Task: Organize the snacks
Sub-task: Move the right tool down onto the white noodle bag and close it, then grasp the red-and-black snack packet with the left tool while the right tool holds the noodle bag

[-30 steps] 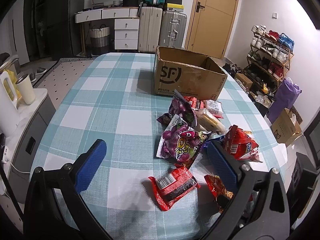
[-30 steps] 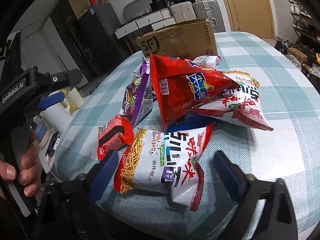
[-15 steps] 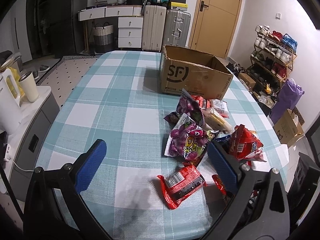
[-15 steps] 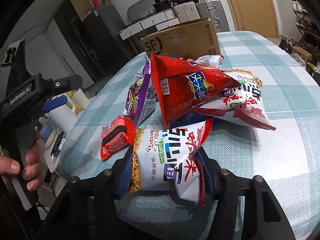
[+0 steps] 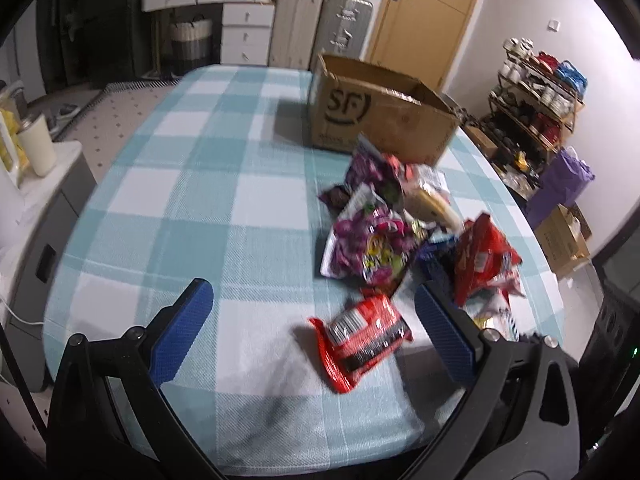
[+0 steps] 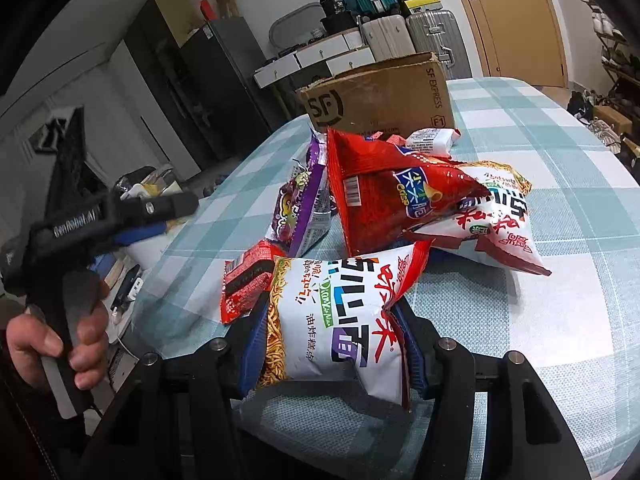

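Now we have the right gripper pinching the white noodle-snack bag at the lower centre of the right wrist view, one blue pad on each side of the bag's lower part. The bag's long axis runs away from us along the fingers, toward the upper middle of the frame, and that is the line that matters: the cardboard box stands straight ahead at the upper centre, past the heap of other packets. We judge the carry must rise over the big red chip bag that leans between the held bag and the box.

The held bag is puffy, white with bold red and purple lettering and a noodle picture down its left edge; it creases where the pads squeeze it.

Our left gripper is spread wide at the bottom of the left wrist view, holding nothing. The small red packet lies between its fingers on the checked tablecloth, nearer the right one, its length slanting up to the right. The purple bags lie beyond, mid-frame.
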Demonstrator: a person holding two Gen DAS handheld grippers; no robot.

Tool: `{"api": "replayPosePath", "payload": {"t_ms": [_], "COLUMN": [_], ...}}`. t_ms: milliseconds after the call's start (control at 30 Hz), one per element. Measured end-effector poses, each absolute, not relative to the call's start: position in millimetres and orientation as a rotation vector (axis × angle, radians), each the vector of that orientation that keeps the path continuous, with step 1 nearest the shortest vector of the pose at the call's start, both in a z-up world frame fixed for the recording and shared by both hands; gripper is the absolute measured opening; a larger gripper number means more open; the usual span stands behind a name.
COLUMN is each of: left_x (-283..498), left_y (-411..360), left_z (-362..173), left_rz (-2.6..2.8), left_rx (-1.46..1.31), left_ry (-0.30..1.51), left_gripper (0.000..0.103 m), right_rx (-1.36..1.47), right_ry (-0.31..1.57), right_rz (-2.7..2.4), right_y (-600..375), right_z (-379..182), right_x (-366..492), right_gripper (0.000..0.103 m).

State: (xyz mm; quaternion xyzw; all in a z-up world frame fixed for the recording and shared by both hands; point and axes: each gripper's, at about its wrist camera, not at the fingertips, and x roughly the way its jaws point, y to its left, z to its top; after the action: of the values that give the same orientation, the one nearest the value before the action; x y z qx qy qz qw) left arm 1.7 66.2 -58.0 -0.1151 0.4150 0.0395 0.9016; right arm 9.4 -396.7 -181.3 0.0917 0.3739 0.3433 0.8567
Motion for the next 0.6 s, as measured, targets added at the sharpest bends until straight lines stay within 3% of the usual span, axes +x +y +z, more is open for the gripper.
{"api": "replayPosePath", "payload": {"t_ms": [600], "left_x": [25.4], "left_y": [49.4], "left_z": [-114.8], "left_rz": [-0.038], "left_rx": [-0.218], "left_ry": [1.008], "left_gripper": [0.100], "right_rx": [0.237], "right_ry": [0.771], "right_rz": [0.695], "right_y": [-416.0], "right_z": [-184.7], "right_x": [12.1], "right_gripper": [0.058]}}
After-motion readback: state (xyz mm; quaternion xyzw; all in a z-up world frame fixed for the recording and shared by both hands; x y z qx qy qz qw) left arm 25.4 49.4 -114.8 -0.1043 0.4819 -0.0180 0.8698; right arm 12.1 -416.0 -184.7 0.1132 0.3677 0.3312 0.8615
